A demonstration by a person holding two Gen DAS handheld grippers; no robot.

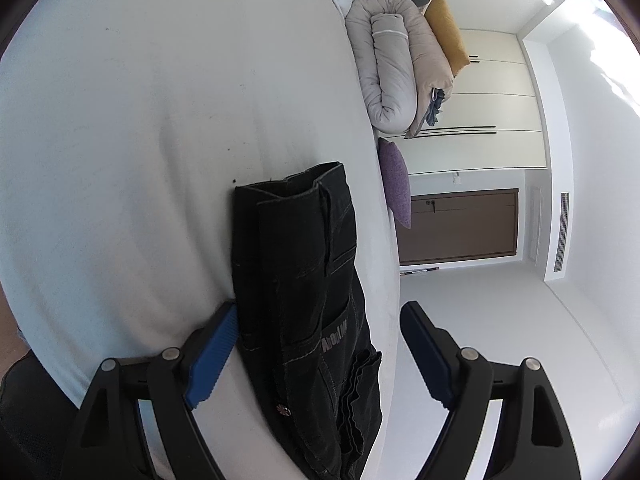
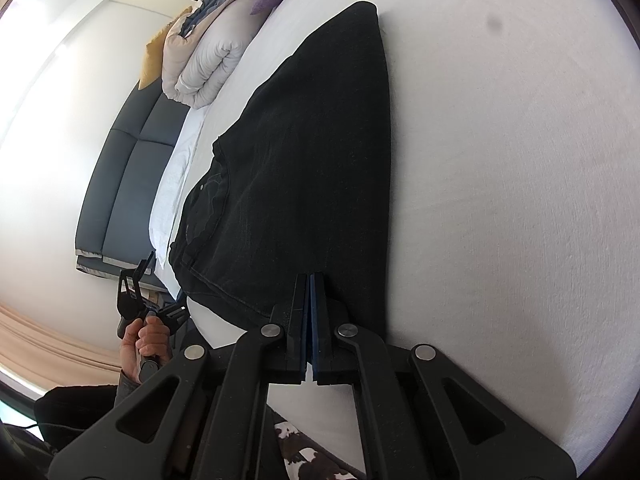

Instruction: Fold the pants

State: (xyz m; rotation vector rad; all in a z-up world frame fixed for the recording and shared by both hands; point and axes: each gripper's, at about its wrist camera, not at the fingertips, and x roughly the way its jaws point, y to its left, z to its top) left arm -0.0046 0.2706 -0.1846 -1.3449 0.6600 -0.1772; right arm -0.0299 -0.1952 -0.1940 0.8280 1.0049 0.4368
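Nearest the right wrist camera, the right gripper (image 2: 310,280) was pinched shut on the near edge of the black pants (image 2: 304,160), its blue pads pressed together over the cloth. The left gripper (image 1: 316,344) stood wide open astride the waistband end, one blue finger (image 1: 212,356) touching the denim, the other apart from it, out past the bed's edge. Beyond them the pants lay along the white bed (image 1: 140,120), apparently already doubled leg on leg, the waist close to the mattress edge and the cuffs tapering away. Farther off sat a rolled duvet (image 1: 390,72), a purple cushion (image 1: 396,184) and a mustard pillow (image 1: 446,32), well apart from the work.

The risk, as I judged it, was the single hold: if only the right gripper lifted, the layers could slide and skew the fold. With the waist so near the edge, a loose pull might drag the pants off the bed.
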